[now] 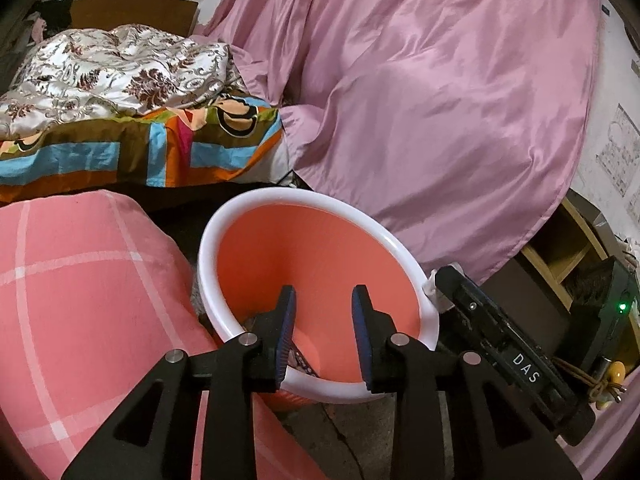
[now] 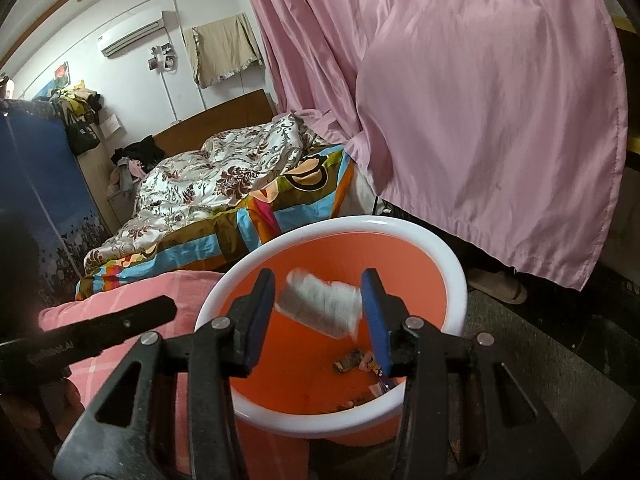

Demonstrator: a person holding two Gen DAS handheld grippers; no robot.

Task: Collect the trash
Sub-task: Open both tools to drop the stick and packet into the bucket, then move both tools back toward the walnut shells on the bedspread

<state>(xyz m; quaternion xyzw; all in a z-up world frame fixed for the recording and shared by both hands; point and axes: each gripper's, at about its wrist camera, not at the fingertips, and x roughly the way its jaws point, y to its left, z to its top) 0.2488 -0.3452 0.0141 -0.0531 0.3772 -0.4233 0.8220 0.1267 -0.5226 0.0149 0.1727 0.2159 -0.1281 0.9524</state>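
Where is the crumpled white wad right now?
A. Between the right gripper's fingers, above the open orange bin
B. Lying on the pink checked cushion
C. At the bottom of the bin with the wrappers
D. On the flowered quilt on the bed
A: in the right wrist view the blurred white wad sits between the right gripper fingers, over the mouth of the orange bin.

Round orange plastic bin with thick white rim (image 2: 436, 240): upright on the dark floor, mouth open. Also seen from the left side (image 1: 280, 204). Crumpled whitish wad of paper or wrapper (image 2: 320, 306): blurred, above the bin mouth, between the right gripper's pads; contact with the pads cannot be told. Small wrapper scraps (image 2: 354, 360): loose on the bin bottom, near-right side, several pieces, partly hidden.
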